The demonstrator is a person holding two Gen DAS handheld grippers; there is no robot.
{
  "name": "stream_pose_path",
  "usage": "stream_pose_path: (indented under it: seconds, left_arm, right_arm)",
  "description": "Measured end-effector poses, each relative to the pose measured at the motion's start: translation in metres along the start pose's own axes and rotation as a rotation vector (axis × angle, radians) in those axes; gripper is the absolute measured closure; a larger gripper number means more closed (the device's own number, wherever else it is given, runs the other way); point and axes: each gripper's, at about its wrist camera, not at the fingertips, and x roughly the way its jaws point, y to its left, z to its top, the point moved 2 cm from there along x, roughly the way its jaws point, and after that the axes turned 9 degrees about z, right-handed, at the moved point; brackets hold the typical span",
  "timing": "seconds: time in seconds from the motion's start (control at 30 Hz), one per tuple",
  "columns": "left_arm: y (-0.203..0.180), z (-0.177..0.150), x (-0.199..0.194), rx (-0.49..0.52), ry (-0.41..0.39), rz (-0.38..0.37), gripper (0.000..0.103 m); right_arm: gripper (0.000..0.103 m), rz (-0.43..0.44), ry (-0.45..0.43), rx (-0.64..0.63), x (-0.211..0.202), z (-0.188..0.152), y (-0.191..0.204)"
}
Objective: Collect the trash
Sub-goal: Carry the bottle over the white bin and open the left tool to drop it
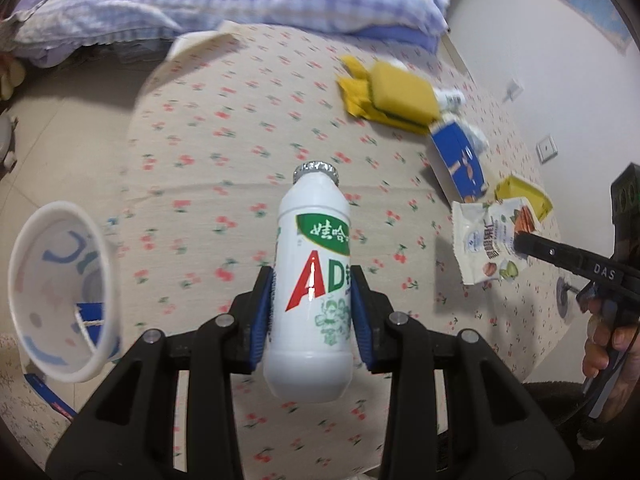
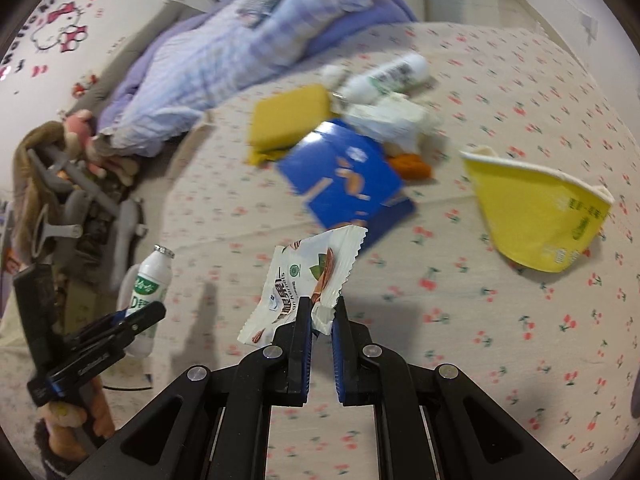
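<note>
My left gripper (image 1: pixel 312 280) is shut on a white drink bottle (image 1: pixel 312 280) with a foil cap and green and red print, held above the cherry-print bed sheet (image 1: pixel 224 184). The same bottle (image 2: pixel 146 292) shows at the lower left of the right wrist view, clamped by the left gripper (image 2: pixel 140 316). My right gripper (image 2: pixel 323 304) is shut on the corner of a white snack wrapper (image 2: pixel 304 280), lifted off the sheet. In the left wrist view that wrapper (image 1: pixel 486 240) hangs from the right gripper (image 1: pixel 520 244).
A white paper cup (image 1: pixel 60 292) lies at the left. A yellow sponge (image 2: pixel 288 116), blue box (image 2: pixel 344 176), second white bottle (image 2: pixel 384 76), crumpled tissue (image 2: pixel 392 120) and crushed yellow cup (image 2: pixel 536 216) lie on the sheet. A lilac quilt (image 2: pixel 240 52) is heaped behind.
</note>
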Motion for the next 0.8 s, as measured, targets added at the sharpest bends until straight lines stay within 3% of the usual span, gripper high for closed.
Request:
stream_pose_path:
  seconds: [0.27, 0.8]
  left_arm:
    - [0.066, -0.008, -0.018, -0.112, -0.035, 0.041, 0.064]
    - [0.199, -0.036, -0.028, -0.356, -0.058, 0.162, 0.064]
  right_arm:
    - [0.093, 0.05, 0.014, -0.066, 0.02, 0.006, 0.051]
    - [0.093, 0.121, 0.125, -0.213, 0.098, 0.002, 0.161]
